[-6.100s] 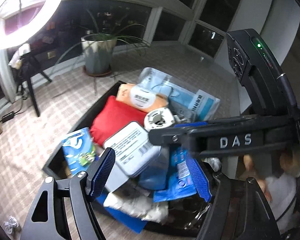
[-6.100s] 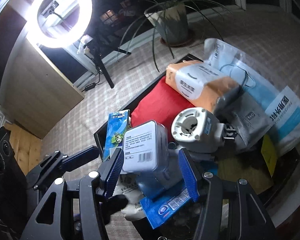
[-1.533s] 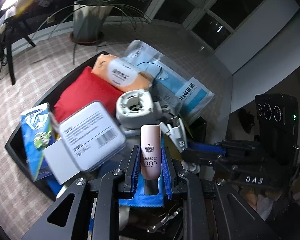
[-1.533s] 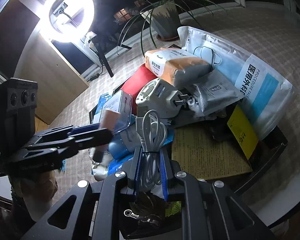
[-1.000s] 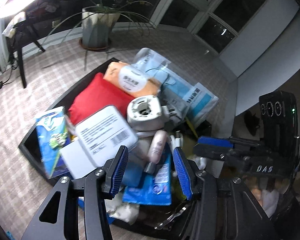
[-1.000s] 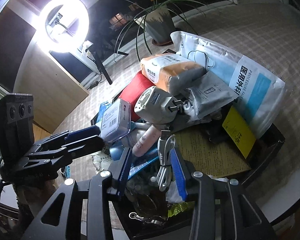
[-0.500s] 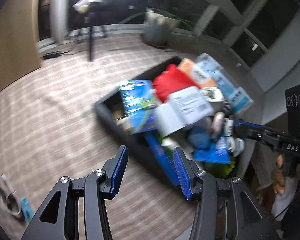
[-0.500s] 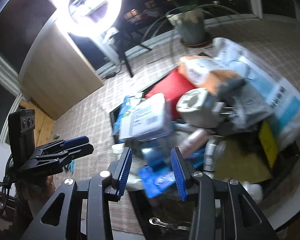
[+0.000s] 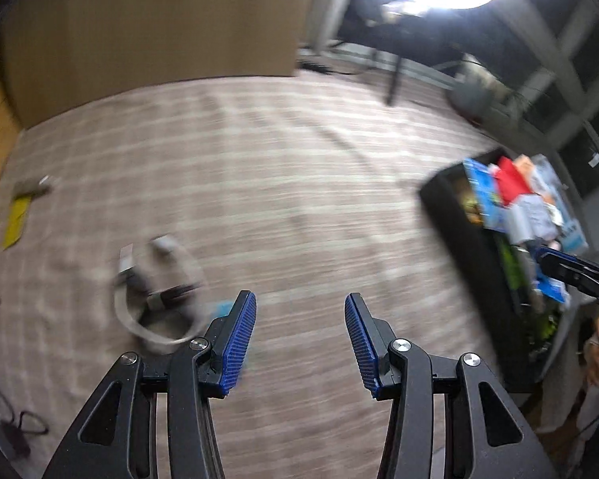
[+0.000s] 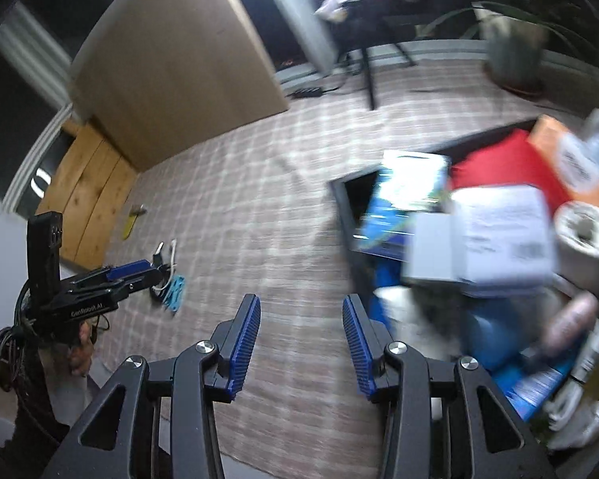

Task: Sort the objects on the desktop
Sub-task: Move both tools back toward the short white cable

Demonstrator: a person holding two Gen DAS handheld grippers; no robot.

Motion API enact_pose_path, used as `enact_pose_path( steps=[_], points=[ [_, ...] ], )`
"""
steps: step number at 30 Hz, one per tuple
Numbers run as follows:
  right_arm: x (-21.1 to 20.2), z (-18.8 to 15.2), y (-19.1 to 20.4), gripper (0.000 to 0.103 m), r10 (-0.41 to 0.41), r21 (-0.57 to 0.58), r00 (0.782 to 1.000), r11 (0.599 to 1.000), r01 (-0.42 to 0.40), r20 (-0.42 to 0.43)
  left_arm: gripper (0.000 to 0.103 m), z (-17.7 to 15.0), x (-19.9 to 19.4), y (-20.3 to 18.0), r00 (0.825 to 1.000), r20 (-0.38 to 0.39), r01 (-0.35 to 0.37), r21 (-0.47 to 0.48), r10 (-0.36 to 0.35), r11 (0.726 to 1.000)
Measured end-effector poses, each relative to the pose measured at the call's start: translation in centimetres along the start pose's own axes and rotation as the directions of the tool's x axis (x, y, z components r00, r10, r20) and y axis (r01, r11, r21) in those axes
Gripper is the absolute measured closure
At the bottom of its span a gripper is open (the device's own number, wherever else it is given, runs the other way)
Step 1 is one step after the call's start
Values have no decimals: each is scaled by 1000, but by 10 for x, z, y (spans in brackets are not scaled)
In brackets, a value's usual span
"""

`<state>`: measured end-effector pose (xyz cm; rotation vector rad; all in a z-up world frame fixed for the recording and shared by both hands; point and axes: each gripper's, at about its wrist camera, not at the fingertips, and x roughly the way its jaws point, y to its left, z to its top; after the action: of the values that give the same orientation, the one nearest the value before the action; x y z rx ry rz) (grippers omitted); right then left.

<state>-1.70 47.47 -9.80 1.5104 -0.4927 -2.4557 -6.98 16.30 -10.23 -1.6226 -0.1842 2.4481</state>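
- The left gripper (image 9: 299,331) points down over the checked tablecloth (image 9: 299,199) with its blue pads parted and nothing between them: released and empty
- The right gripper (image 10: 301,339) is likewise spread and empty, only cloth showing in the gap between its pads
- In the left wrist view a coiled white cable (image 9: 157,295) lies on the cloth at about ten o'clock from the left gripper's tips, near them, with a small light-blue packet (image 9: 221,308) touching or just beside its right edge; blur hides the detail
- The cable's loop looks roughly round, so it offers no clear long axis; the plug ends stick out toward twelve o'clock
- In the right wrist view the same cable (image 10: 167,267) and packet (image 10: 175,293) sit just in front of the left gripper (image 10: 155,271), far out at nine o'clock from the right gripper
- My judgement: the left hand is much the nearer to that small pile, so any pick there falls to it, with a short shift toward ten o'clock
- The black tray (image 10: 345,203), heaped with a red pouch (image 10: 495,167), a white box (image 10: 503,235) and a pink tube (image 10: 571,321), lies at two o'clock from the right gripper and close by
- In the left wrist view the tray (image 9: 459,219) is well apart at three o'clock, so the right hand is better placed for it
- A yellow slip (image 9: 16,219) lies alone on the cloth at nine o'clock, far from both grippers
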Motion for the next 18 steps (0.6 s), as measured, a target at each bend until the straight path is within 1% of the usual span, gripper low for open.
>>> enact_pose_path(
  steps=[5, 6, 7, 8, 9, 10, 14, 18],
  points=[
    [39, 12, 43, 63, 9, -81, 999, 997, -13, -51, 52, -11, -3, 51, 998, -3, -67, -52, 67, 996],
    [45, 14, 51, 62, 9, -97, 998, 995, -15, -61, 52, -14, -3, 58, 997, -7, -71, -63, 70, 996],
    [52, 15, 59, 58, 9, -113, 998, 993, -17, -69, 52, -16, -3, 67, 997, -15, -75, -80, 74, 994],
    [59, 16, 67, 56, 7, -129, 997, 992, -17, -76, 50, -17, -1, 75, 997, -23, -79, -95, 77, 992],
    [67, 18, 76, 55, 10, -146, 997, 989, -22, -83, 45, -18, 0, 79, 996, -30, -84, -108, 81, 991],
    [74, 21, 84, 55, 13, -159, 996, 987, -28, -91, 43, -21, 1, 87, 996, -36, -88, -127, 84, 988],
    [104, 30, 116, 55, 40, -198, 991, 978, -66, -130, 42, -26, 10, 114, 994, -64, -94, -175, 84, 980],
    [139, 37, 141, 55, 95, -188, 976, 973, -132, -195, 42, -29, 20, 131, 993, -95, -85, -204, 67, 975]
  ],
)
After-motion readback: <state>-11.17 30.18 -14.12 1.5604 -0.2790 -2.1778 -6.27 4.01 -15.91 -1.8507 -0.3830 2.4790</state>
